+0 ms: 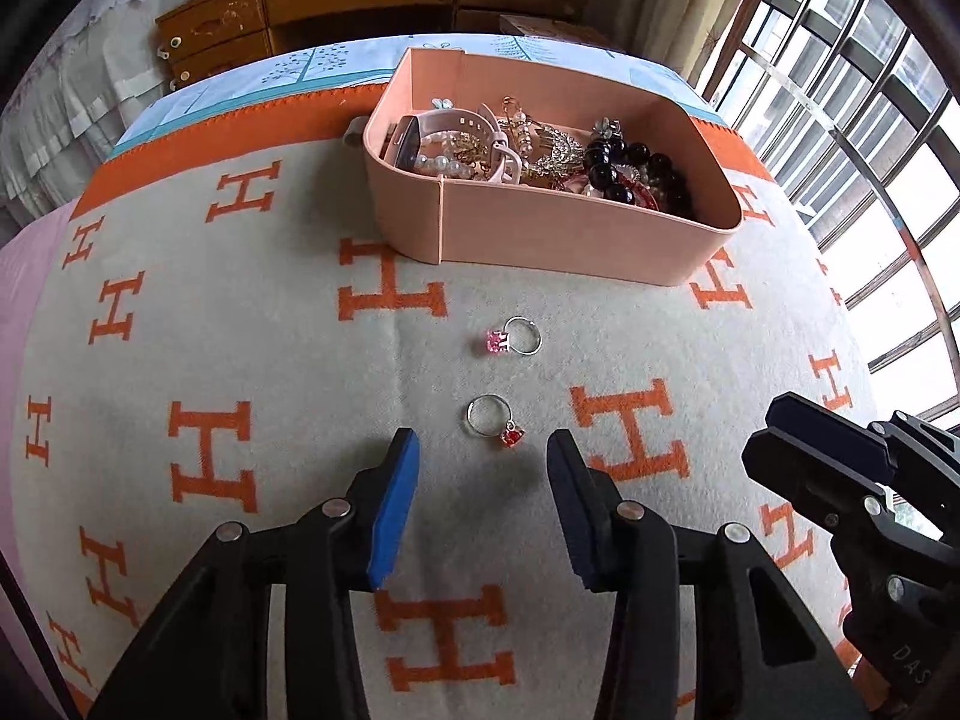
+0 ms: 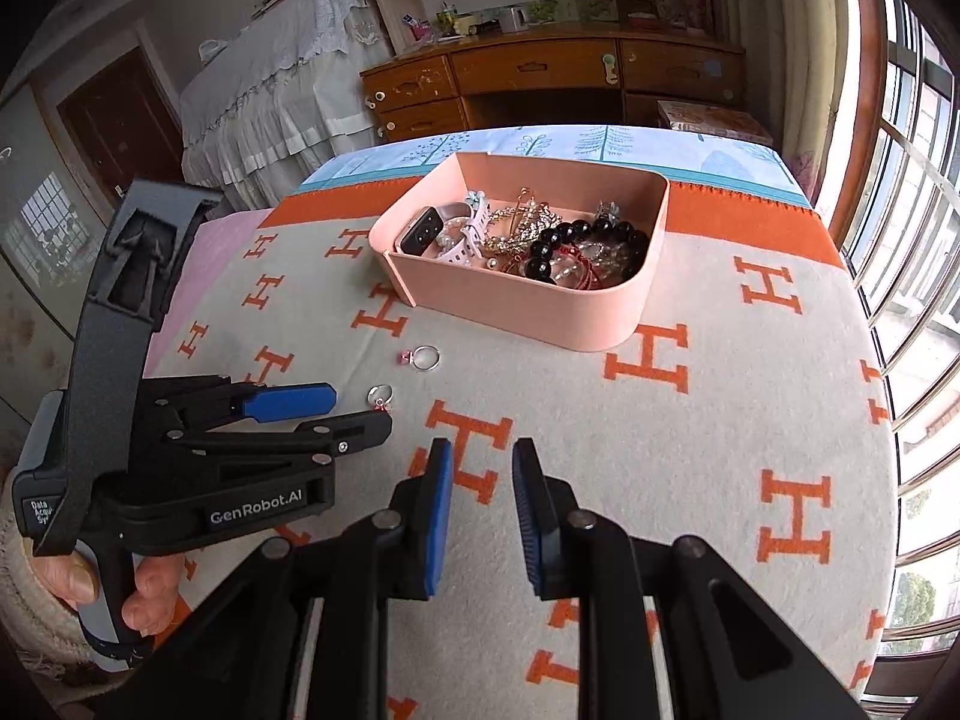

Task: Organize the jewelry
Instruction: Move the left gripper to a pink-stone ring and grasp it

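Observation:
Two silver rings lie on the blanket. The one with a red stone lies just ahead of my open left gripper, between its fingertips and a little beyond. The one with a pink stone lies farther on, short of the pink box that holds beads, a watch and other jewelry. In the right wrist view, the red-stone ring and pink-stone ring lie left of centre, and the left gripper points at the first. My right gripper is open and empty, above the blanket, apart from both rings.
A grey blanket with orange H letters covers the table. The pink box stands at the back middle. A wooden dresser stands behind the table and windows run along the right. The right gripper shows at the right of the left wrist view.

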